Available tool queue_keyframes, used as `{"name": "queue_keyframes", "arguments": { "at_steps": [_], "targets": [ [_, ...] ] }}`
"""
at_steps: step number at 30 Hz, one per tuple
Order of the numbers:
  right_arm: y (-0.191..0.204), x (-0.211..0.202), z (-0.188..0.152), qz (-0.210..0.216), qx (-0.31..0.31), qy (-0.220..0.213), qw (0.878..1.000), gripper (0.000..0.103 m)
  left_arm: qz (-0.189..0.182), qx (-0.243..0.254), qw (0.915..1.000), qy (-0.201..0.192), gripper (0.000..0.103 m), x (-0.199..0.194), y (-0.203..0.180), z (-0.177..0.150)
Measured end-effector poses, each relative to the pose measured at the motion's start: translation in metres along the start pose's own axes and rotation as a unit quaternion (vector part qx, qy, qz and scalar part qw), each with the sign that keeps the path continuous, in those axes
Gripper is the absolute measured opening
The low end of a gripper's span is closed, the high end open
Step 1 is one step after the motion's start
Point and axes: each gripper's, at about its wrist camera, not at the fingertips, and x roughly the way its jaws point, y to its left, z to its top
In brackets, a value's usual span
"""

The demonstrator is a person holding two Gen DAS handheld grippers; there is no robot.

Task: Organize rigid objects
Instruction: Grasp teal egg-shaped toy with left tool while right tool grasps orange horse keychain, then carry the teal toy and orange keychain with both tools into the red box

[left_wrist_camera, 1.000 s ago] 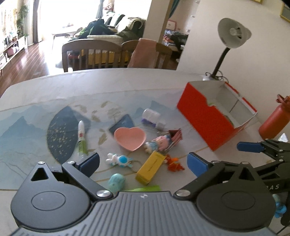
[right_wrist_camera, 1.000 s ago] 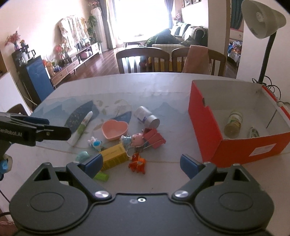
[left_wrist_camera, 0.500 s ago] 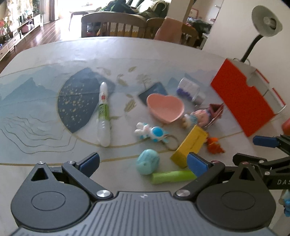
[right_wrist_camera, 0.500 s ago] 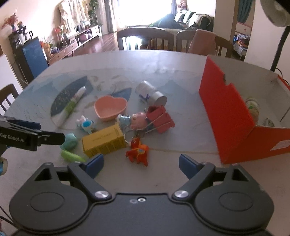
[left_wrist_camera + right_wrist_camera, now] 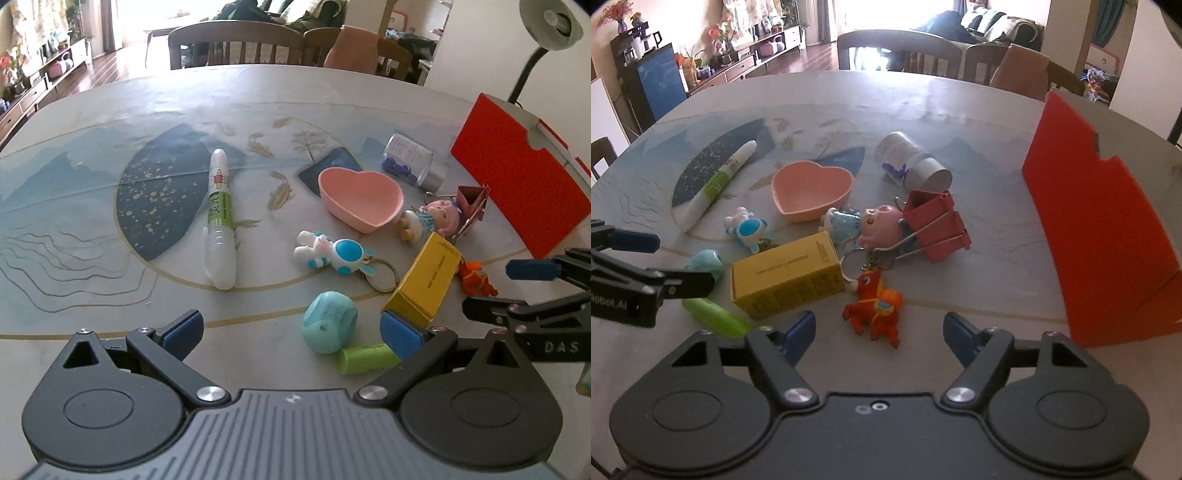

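Small toys lie scattered on the patterned table. My left gripper is open low over a teal round toy and a green tube; the teal toy sits between its fingers, untouched. My right gripper hangs just before an orange horse keychain. Its jaws are closing, and the horse lies in the gap with the pads clear of it. A yellow box lies between the two grippers. Behind it are a pink heart bowl, a pig doll and red binder clips.
A red cardboard box stands at the right. A white-green pen, a blue bunny keychain and a toppled jar lie farther out. Chairs stand at the far table edge, and a desk lamp behind the box.
Both grippers have sunk toward the table and moved closer to the toys. The right gripper's jaws have narrowed around the orange horse. The left gripper's jaws stay wide.
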Motion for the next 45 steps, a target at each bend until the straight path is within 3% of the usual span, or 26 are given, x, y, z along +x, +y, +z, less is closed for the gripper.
{"name": "queue_keyframes", "arguments": {
  "at_steps": [3,10,14,19,23,31,45],
  "targets": [
    [0.001,0.004,0.0,0.001,-0.002,0.004,1.0,0.07,-0.003,0.009,1.0,-0.001,0.095,0.001,-0.003,-0.001],
    [0.005,0.008,0.004,0.0,-0.011,0.003,1.0,0.063,-0.001,0.026,0.9997,-0.003,0.066,0.002,-0.008,-0.002],
    [0.007,0.009,0.005,0.0,-0.016,-0.001,1.0,0.053,-0.001,0.039,0.9992,-0.005,0.049,0.002,-0.012,-0.001],
    [0.009,0.008,0.005,-0.001,-0.018,-0.004,1.0,0.041,-0.011,0.021,0.9997,0.0,0.045,0.002,-0.014,0.001],
    [0.008,0.006,0.004,-0.005,-0.012,-0.004,1.0,0.036,-0.007,0.025,0.9997,0.0,0.031,0.003,-0.018,0.001],
    [0.001,-0.016,0.004,-0.006,0.015,-0.019,1.0,0.035,-0.005,0.011,0.9999,0.004,0.03,-0.001,-0.016,0.004],
    [-0.02,-0.079,0.012,0.021,0.064,-0.063,0.996,0.033,-0.044,-0.019,0.9987,0.016,0.03,-0.032,-0.022,0.025]
  ]
}}
